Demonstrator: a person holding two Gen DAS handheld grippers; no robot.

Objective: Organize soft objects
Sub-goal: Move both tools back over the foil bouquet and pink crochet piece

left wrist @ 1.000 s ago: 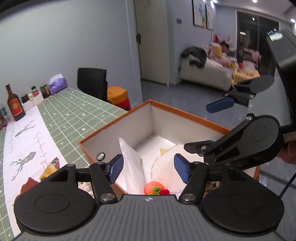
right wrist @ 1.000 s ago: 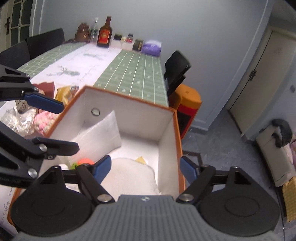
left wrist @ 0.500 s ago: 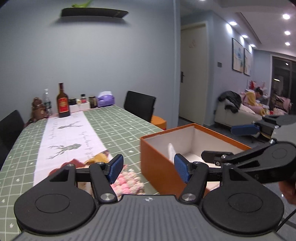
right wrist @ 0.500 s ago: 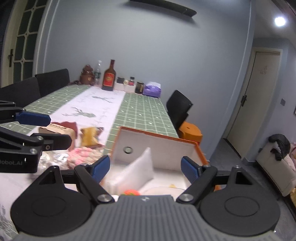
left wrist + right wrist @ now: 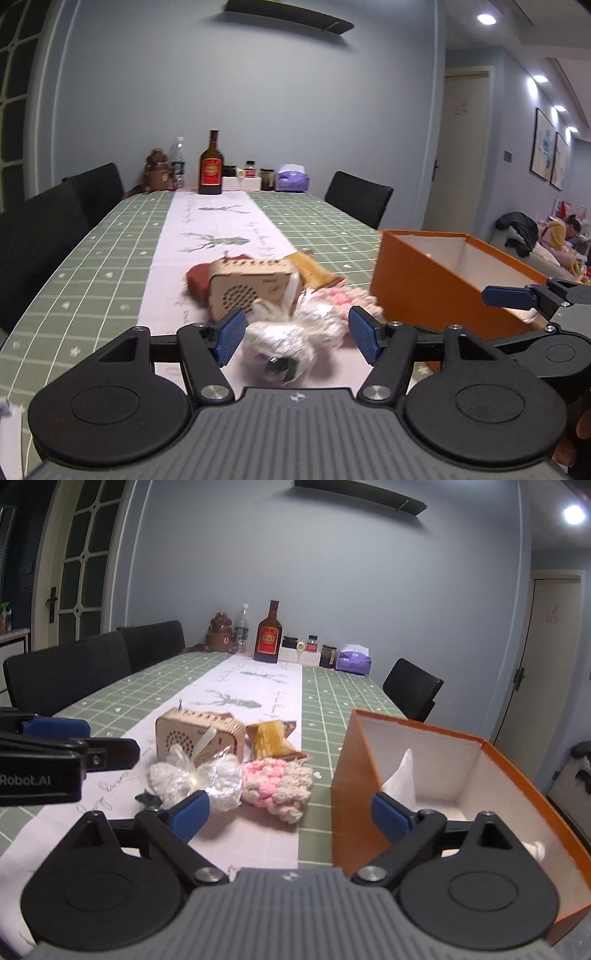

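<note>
Soft objects piled on counter [image 5: 325, 701] beside orange box [image 5: 347, 760]; snag risk.
Both my grippers' fingers wide, empty, right gripper [image 5: 291, 810] just opened further; left gripper [image 5: 295, 334] nears crinkly wrapped bundle [image 5: 291, 332], could drag pink knit [image 5: 277, 786] along.

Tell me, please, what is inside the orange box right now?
In the right wrist view, the orange box holds an upright white cloth-like piece and something pale low near its front edge. The right gripper hides most of the floor.

Pink-cream knit [image 5: 277, 788] beside wrapped bundle [image 5: 195, 779] — tabletop.
</note>
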